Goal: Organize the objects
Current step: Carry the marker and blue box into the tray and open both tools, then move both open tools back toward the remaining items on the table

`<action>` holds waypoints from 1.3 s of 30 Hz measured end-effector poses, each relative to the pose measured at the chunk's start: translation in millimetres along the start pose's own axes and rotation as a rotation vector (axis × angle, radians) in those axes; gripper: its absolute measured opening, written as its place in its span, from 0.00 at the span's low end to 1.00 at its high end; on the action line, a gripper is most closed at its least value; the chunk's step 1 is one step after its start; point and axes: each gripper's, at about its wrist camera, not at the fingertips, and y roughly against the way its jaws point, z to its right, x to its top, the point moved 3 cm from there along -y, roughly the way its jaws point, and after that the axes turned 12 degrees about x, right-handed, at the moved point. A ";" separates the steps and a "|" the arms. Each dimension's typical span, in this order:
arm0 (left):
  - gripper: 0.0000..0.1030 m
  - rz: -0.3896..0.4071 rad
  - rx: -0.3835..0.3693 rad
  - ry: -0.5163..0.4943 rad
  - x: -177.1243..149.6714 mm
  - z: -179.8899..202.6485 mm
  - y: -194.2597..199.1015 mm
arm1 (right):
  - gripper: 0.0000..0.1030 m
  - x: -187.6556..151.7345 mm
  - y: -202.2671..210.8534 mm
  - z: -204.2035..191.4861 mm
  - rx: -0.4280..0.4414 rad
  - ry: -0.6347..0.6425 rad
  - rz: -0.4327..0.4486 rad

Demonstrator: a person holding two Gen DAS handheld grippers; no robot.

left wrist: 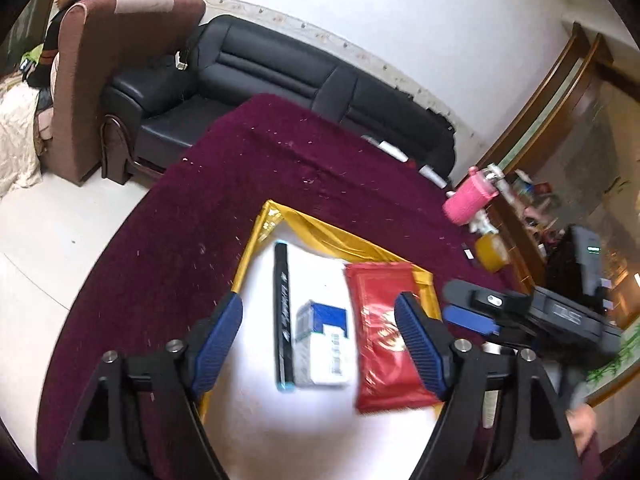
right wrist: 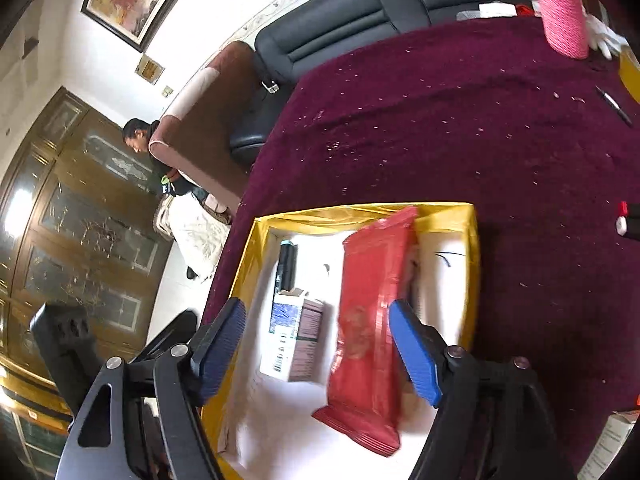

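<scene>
— What does your left wrist camera give you?

— My left gripper stands wide with nothing between its pads, above a yellow-rimmed tray with a white floor, set on a maroon tablecloth. In the tray lie a black marker, a blue-and-white box touching it, and a red packet just beside the box. My right gripper shows at the right edge, over the tray's rim. A pink knitted bottle cover stands far off, near the black sofa.

— And the right wrist camera?

— My right gripper is also spread wide and grips nothing. The red packet lies tilted, its far end up on the tray's far rim. The box and marker lie left of it.
</scene>
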 end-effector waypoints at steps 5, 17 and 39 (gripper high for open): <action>0.76 -0.003 -0.011 0.006 -16.1 -2.2 14.1 | 0.77 -0.8 -11.2 16.7 -0.002 -0.060 -0.004; 0.77 0.032 -0.018 -0.057 -27.4 32.5 33.8 | 0.79 -6.9 -25.9 3.6 0.024 -0.030 -0.059; 0.80 -0.111 -0.244 -0.353 -128.7 260.6 67.9 | 0.91 -92.4 275.1 69.6 -0.300 0.153 0.303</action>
